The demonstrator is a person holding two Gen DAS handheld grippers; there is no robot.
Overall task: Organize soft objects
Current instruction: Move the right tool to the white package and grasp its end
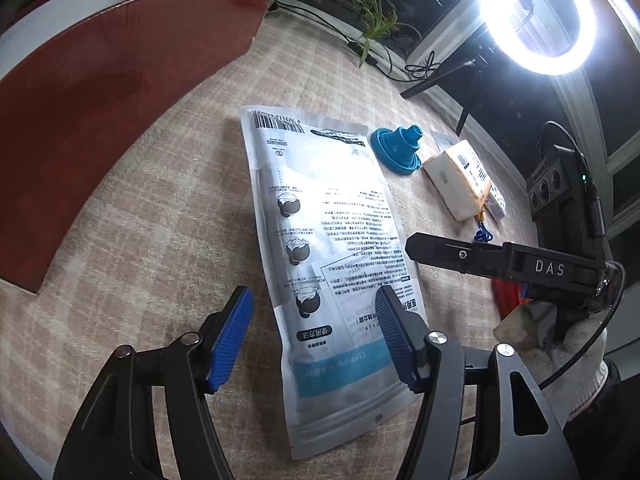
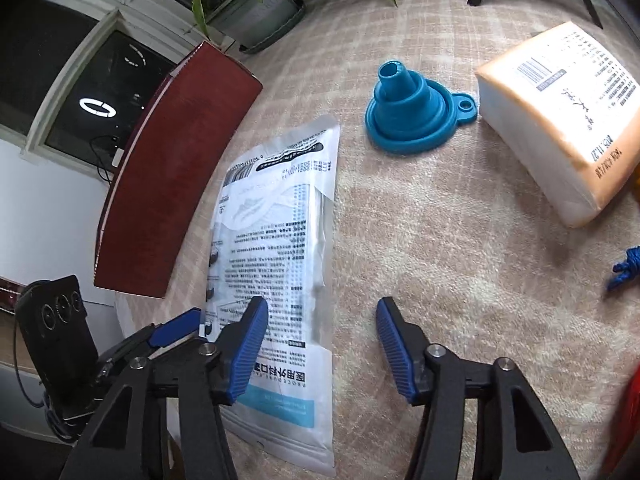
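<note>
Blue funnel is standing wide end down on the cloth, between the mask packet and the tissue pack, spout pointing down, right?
Not quite: the blue funnel has its spout pointing up, as the right wrist view shows. It does stand wide end down, between the mask packet and the tissue pack.

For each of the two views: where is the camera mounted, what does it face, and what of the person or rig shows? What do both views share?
Left wrist: on the left gripper, looking down at the mask pouch; the right gripper and a gloved hand show.
Right wrist: on the right gripper, facing the cloth-covered table; the left gripper shows lower left.
Shared: pouch, blue funnel, tissue pack, red box.
</note>
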